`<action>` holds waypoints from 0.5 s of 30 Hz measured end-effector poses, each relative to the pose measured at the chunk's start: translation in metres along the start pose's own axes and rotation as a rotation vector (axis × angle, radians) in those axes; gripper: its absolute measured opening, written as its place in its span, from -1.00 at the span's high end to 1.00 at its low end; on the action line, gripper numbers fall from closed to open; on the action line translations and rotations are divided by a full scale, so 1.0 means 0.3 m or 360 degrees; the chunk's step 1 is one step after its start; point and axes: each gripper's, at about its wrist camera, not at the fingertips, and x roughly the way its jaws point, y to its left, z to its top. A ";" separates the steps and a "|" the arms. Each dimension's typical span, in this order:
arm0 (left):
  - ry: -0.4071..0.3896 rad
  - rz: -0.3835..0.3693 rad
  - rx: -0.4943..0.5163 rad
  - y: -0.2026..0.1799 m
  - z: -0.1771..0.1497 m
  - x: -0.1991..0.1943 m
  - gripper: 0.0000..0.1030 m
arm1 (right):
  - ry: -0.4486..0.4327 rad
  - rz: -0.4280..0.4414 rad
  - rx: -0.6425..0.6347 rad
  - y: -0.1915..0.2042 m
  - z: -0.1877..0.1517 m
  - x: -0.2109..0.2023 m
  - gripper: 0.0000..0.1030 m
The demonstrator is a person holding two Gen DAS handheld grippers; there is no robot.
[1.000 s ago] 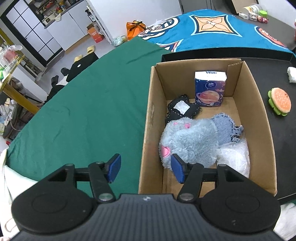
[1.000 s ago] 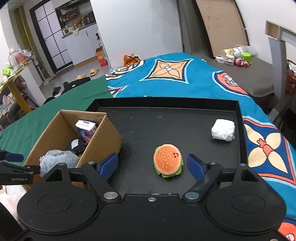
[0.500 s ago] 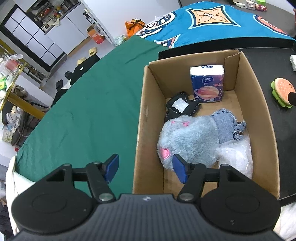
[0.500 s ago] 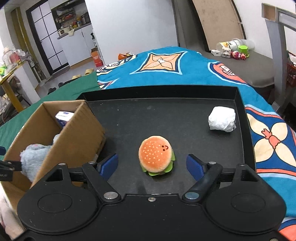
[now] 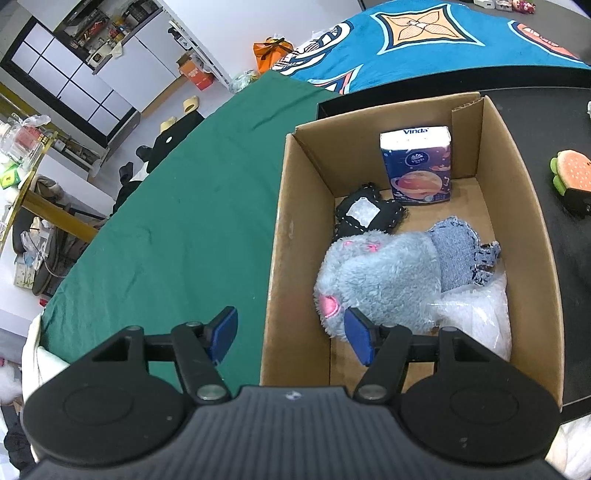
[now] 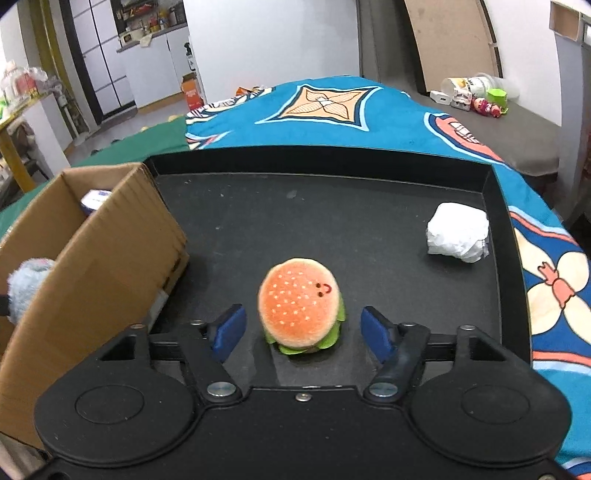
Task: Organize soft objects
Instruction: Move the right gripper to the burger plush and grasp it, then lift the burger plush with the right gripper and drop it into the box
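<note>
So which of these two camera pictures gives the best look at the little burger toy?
The right wrist view. There the burger toy sits whole and centred on the black tray, between the open fingers of the right gripper, with its bun and small face clear. The left wrist view catches only part of it, cut off at the right edge.

A lived-in home. Kitchen cabinets [image 5: 122, 70] and a crowded counter [image 6: 147, 31] stand behind dark-framed sliding doors [image 5: 62, 85]; slippers [image 5: 177, 112] lie on the floor; a patterned blue blanket [image 6: 332, 110] and a green cloth [image 5: 184, 206] cover the surface, with toys [image 6: 484, 105] and cups [image 6: 458, 86] beyond.
</note>
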 end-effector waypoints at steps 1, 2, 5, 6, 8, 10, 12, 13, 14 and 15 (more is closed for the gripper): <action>-0.0001 0.0000 0.0001 0.000 0.000 0.000 -0.22 | 0.0001 -0.0018 -0.0011 0.000 -0.002 0.002 -0.19; -0.0003 0.0001 0.0005 -0.001 0.000 0.000 -0.22 | 0.0003 -0.0031 -0.0023 0.001 0.000 0.009 -0.09; -0.0004 0.0000 0.0007 0.000 -0.001 0.001 -0.22 | 0.0025 -0.0039 -0.0017 -0.006 -0.004 0.024 0.25; -0.0002 -0.0006 0.0002 0.001 0.000 0.002 -0.22 | 0.0029 -0.0029 -0.0004 -0.009 -0.005 0.026 0.28; 0.0005 -0.0021 -0.0021 0.012 0.001 0.006 -0.22 | 0.0024 -0.0035 -0.0011 -0.012 -0.008 0.022 0.33; 0.0010 -0.0031 -0.0032 0.016 0.002 0.006 -0.22 | 0.0031 -0.0030 -0.0006 -0.016 -0.011 0.017 0.34; 0.0010 -0.0037 -0.0034 0.017 0.002 0.003 -0.22 | 0.0040 -0.0035 0.0018 -0.022 -0.012 0.009 0.35; 0.0009 -0.0040 -0.0035 0.019 0.000 0.002 -0.22 | 0.0044 -0.0042 0.0025 -0.024 -0.014 0.002 0.36; 0.0008 -0.0043 -0.0037 0.019 -0.001 0.000 -0.22 | 0.0045 -0.0048 0.0028 -0.025 -0.015 -0.005 0.36; 0.0005 -0.0047 -0.0039 0.021 -0.002 -0.002 -0.22 | 0.0046 -0.0052 0.0028 -0.026 -0.018 -0.014 0.36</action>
